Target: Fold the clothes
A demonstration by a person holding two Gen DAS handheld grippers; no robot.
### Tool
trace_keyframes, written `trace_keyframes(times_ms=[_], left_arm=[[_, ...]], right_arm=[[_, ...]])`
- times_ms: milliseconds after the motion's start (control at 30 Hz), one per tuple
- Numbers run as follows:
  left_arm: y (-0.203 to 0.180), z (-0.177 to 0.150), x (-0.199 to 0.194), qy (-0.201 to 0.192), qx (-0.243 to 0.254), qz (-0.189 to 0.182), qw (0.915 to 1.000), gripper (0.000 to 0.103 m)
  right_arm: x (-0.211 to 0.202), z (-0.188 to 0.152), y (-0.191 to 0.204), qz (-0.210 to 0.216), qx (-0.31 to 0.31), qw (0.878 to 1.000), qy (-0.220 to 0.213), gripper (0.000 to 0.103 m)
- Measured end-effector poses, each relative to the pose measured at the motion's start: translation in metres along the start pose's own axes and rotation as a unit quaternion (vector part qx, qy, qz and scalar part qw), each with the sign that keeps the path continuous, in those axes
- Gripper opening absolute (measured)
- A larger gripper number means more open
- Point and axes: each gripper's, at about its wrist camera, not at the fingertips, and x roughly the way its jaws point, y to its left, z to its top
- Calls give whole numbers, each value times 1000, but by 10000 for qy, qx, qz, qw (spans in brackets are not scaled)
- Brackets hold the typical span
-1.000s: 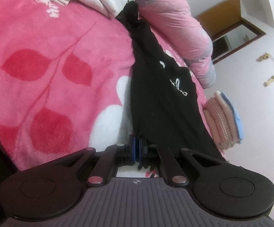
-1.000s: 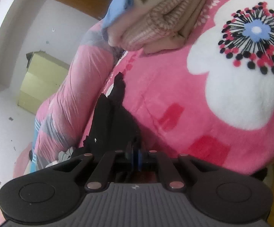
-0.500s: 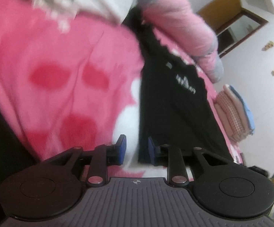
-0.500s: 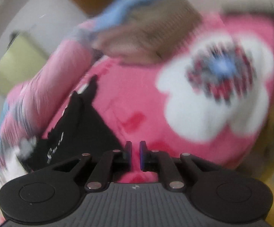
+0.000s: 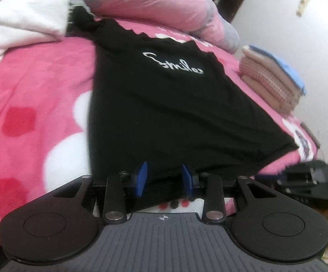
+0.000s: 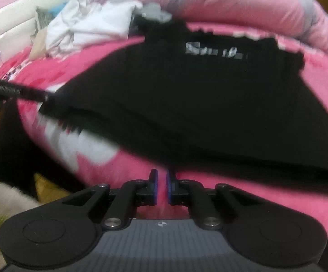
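Now we have the black T-shirt (image 5: 168, 104) spread flat on the pink flowered blanket (image 5: 34, 95), print side up with its white script facing us, its hem at the near edge of the bed and its neck toward the rolled pink quilt (image 5: 159, 2). Our left gripper (image 5: 164, 179) has just been opening; its blue pads stand apart with the hem's edge lying between them but not pinched. Our right gripper (image 6: 161, 187) shows a narrow slit between its pads and nothing in it, hovering just short of the hem in a blurred view. We judge the laying-out step to be finished and the folding proper not yet begun. Next we would need to take hold of one side of the shirt, at hem and shoulder, and carry it across toward the middle, keeping the cloth taut so it does not bunch. A stack of folded clothes (image 5: 274, 81) waits at the far right, and unfolded white garments (image 5: 25, 20) lie at the far left.
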Motion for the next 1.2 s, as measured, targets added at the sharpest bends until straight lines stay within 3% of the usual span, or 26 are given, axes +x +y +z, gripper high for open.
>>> trace_keyframes(times_ms=[133, 233, 433, 667, 733, 867, 967, 1067, 1133, 1200], left_arm=[[4, -1, -11, -106, 15, 68, 9999, 36], [7, -2, -17, -189, -20, 200, 9996, 38], [29, -10, -34, -306, -413, 472, 9976, 38], [61, -18, -59, -613, -1038, 672, 9904, 38], [67, -20, -66, -710, -1197, 699, 9878, 38], [75, -24, -78, -843, -1378, 708, 9843, 38], [80, -26, -84, -906, -1445, 663, 9831, 38], [85, -26, -87, -1012, -1459, 562, 9825, 38], [85, -24, -86, -1070, -1399, 482, 9832, 39], [84, -21, -85, -1123, -1319, 403, 9841, 41]], right_arm=[[-26, 12, 7, -69, -119, 9987, -485, 9], [-20, 29, 14, 39, -136, 9956, -921, 9], [14, 16, 28, 140, -460, 9983, -330, 9], [-14, 39, 39, 426, -706, 9926, -888, 9], [-4, 53, 49, 468, -753, 9903, -1074, 9], [39, 65, 85, 584, -1076, 9878, -965, 9], [56, 56, 128, 1234, -1514, 9783, -685, 9], [50, 45, 163, 1865, -2157, 9561, -671, 7], [42, 44, 172, 1646, -2553, 9483, -918, 7], [40, 58, 151, 1255, -2095, 9635, -1100, 7]])
